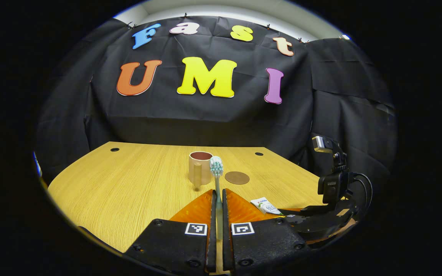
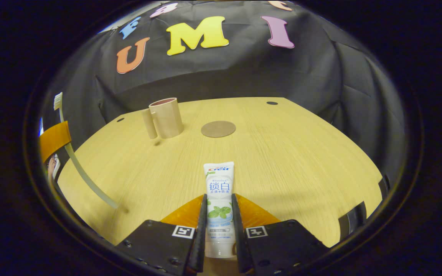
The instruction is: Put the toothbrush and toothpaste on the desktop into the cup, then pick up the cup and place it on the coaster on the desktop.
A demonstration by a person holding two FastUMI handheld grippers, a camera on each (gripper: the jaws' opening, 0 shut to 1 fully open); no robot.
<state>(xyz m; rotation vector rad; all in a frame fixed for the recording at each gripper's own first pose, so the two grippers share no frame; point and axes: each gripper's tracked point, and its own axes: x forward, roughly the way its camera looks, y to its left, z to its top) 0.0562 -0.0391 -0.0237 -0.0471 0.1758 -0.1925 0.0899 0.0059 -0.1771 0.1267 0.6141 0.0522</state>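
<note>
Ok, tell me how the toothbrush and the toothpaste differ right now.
The toothbrush is a thin stick with a bristled head; the toothpaste is a flat, wide white tube. The toothbrush stands lifted off the desktop in the left tool; the toothpaste looks low on the desktop, between the right tool's fingers. Both are gripped, and neither is in the cup.

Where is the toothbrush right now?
In the left gripper view, the toothbrush stands upright, pinched in the left claw, just in front of the cup on the table.
</note>
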